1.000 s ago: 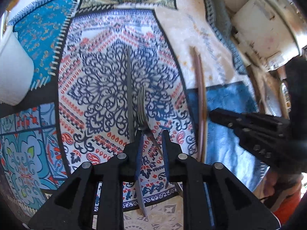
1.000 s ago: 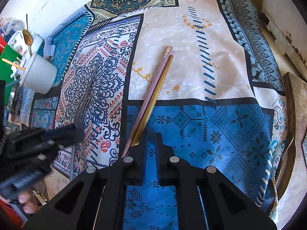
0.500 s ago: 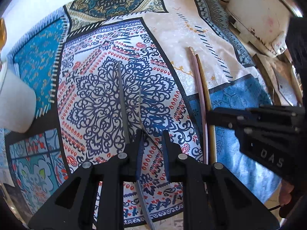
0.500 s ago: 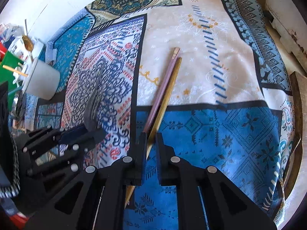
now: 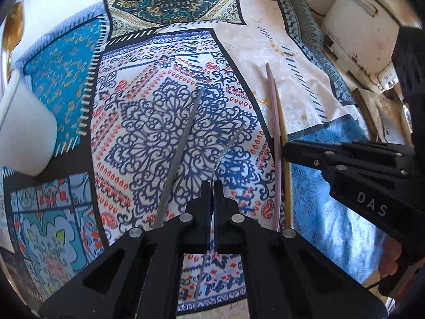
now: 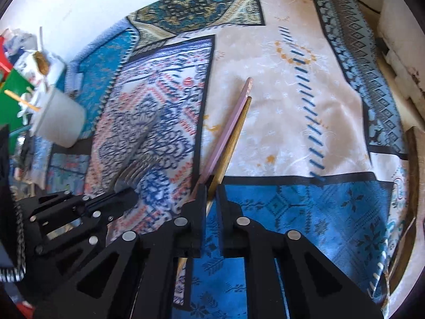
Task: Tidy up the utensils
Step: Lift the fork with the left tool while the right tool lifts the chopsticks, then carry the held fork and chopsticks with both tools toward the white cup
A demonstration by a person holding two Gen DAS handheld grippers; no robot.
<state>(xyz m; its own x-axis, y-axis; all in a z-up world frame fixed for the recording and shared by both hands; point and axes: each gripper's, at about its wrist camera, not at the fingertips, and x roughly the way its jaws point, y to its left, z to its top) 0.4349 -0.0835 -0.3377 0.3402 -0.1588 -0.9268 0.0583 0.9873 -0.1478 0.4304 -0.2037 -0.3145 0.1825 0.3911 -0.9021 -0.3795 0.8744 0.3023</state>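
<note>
The left gripper (image 5: 211, 186) pinches a fork (image 5: 230, 143) beside a knife (image 5: 180, 156), while the right gripper (image 6: 211, 186) clamps the chopsticks (image 6: 231, 130) near a white cup (image 6: 59, 122).

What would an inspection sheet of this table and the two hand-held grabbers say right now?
Surface: patchwork-print tablecloth, wrinkled.
Job's things: fork and knife on the cloth's middle panel; two chopsticks side by side; white cup at the left.
Clutter: green and red items beyond the cup, too blurred to name.
Grippers: left gripper shut on the fork; right gripper shut on the chopsticks.
Cables: nothing seen.
Surroundings: white wall behind; worn white box at the right.
</note>
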